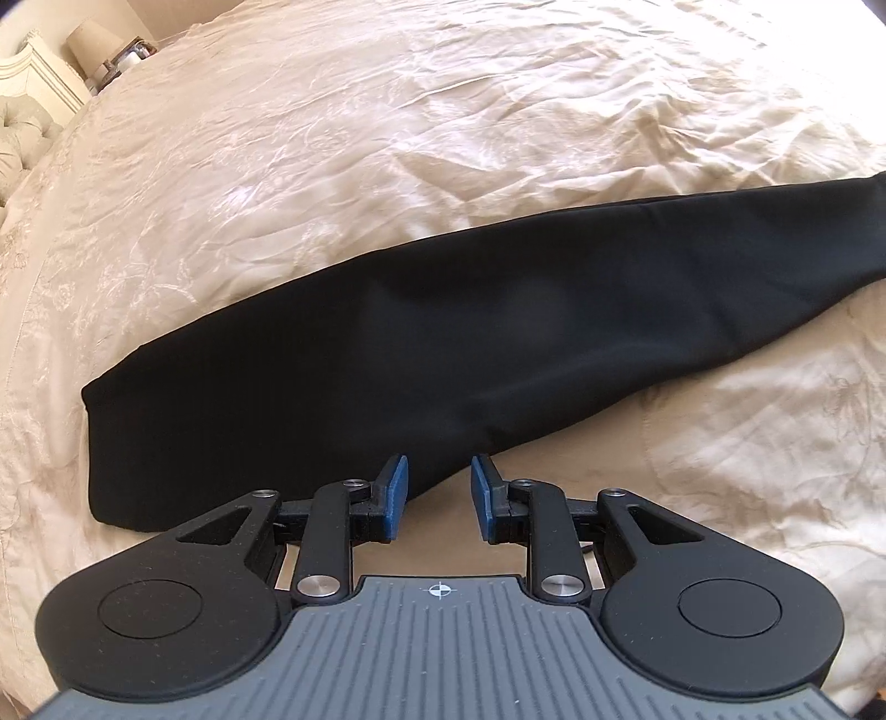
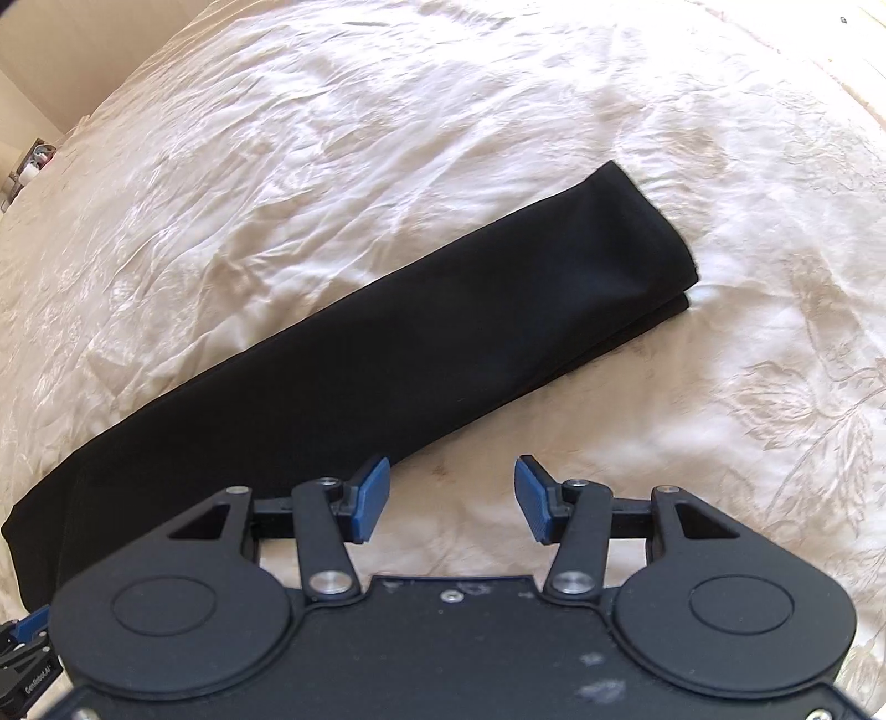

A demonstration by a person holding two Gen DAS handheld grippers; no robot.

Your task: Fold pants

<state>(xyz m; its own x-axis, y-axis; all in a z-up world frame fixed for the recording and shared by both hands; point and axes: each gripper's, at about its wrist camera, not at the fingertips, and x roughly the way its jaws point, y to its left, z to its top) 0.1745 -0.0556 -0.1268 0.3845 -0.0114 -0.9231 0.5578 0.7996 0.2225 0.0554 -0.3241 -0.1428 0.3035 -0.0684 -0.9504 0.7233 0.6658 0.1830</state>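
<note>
Black pants (image 1: 443, 332) lie flat on the cream bedspread, folded lengthwise into one long strip. In the left wrist view the wide waist end is at the lower left and the legs run up to the right. My left gripper (image 1: 438, 493) is open and empty, just above the near edge of the pants. In the right wrist view the pants (image 2: 415, 343) run from lower left to the leg cuffs at the upper right. My right gripper (image 2: 451, 498) is open and empty, over bare bedspread beside the near edge of the pants.
The cream embroidered bedspread (image 1: 387, 138) is wrinkled all around the pants. A white headboard (image 1: 33, 83) and a lamp (image 1: 91, 44) on a nightstand stand at the far left. Part of the left gripper shows in the right wrist view (image 2: 22, 659).
</note>
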